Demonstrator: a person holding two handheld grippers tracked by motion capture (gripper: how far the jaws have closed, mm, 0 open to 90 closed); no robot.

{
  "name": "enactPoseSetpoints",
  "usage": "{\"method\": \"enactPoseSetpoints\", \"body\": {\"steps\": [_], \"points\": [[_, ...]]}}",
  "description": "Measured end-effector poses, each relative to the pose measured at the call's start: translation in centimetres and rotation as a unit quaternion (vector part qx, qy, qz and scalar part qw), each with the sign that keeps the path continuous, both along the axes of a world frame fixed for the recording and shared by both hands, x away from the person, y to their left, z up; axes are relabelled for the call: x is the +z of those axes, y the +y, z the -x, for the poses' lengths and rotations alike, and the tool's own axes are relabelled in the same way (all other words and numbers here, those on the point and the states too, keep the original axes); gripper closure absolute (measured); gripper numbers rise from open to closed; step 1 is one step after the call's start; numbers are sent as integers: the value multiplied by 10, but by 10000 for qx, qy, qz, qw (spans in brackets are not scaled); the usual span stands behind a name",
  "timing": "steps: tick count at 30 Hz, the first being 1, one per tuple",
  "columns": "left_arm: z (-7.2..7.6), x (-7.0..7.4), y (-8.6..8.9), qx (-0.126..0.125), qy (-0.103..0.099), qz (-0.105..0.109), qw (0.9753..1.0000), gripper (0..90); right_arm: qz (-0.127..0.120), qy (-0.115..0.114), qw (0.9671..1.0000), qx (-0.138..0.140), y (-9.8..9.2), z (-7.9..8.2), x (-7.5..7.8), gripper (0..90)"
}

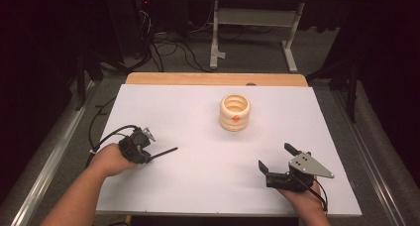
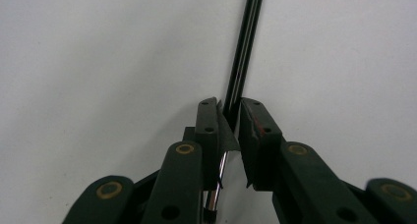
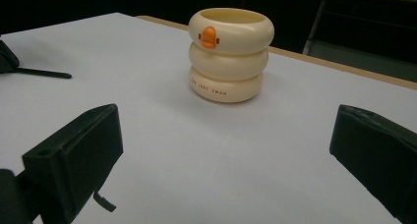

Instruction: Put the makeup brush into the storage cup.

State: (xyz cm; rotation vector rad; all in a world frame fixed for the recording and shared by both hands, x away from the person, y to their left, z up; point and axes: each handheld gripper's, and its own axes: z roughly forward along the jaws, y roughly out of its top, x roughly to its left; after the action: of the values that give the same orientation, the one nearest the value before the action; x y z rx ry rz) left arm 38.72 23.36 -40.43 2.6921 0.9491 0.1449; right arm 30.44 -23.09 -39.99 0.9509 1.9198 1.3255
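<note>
The white table (image 1: 198, 176) has a wooden edge (image 1: 215, 79) at 12 o'clock; behind it are grey carpet, cables (image 1: 168, 47) and a white desk frame (image 1: 255, 25) in a dark room. At 9 o'clock the left gripper (image 1: 148, 154) pinches a thin black pen (image 2: 243, 57), which lies low over the sheet. At 4 o'clock the right gripper (image 1: 277, 159) rests with its jaws spread wide, holding nothing. The cream ringed cup (image 1: 235, 112) stands upright near 12 o'clock, well apart from both.

Two forearms in from below, each with a hand-held gripper.
Left hand-held gripper (image 1: 151, 154) clamped, jaws nearly together; right hand-held gripper (image 1: 276, 156) low, jaws spread wide.
</note>
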Motion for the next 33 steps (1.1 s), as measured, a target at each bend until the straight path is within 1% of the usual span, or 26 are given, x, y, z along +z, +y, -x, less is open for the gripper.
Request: {"method": "enactPoseSetpoints", "body": {"steps": [1,7,8,9,13,17,21,26,33], "points": [[-1,0,-1,-22,21,-56,10000,781,6,6,10000,6,0,0,0,12],[-3,1,-6,-59,92,-216,9997,782,31,2,10000,10,0,0,0,11],[-3,1,-6,-59,92,-216,9997,782,14,16,10000,8,0,0,0,11],[-4,2,-8,-57,118,-278,9995,782,7,30,10000,2,0,0,0,11],[-5,2,-9,-24,169,-297,9994,783,37,6,10000,10,1,0,0,11],[-5,2,-9,6,180,-315,9993,786,18,32,10000,7,1,0,0,11],[-5,2,-10,27,189,-337,9993,794,52,-19,10000,44,1,-1,0,11],[-3,2,-12,-3,142,-368,9992,824,53,-4,10000,55,1,-1,0,11],[-2,2,-14,-1,108,-422,9991,828,69,-31,10000,58,2,-1,0,11]]}}
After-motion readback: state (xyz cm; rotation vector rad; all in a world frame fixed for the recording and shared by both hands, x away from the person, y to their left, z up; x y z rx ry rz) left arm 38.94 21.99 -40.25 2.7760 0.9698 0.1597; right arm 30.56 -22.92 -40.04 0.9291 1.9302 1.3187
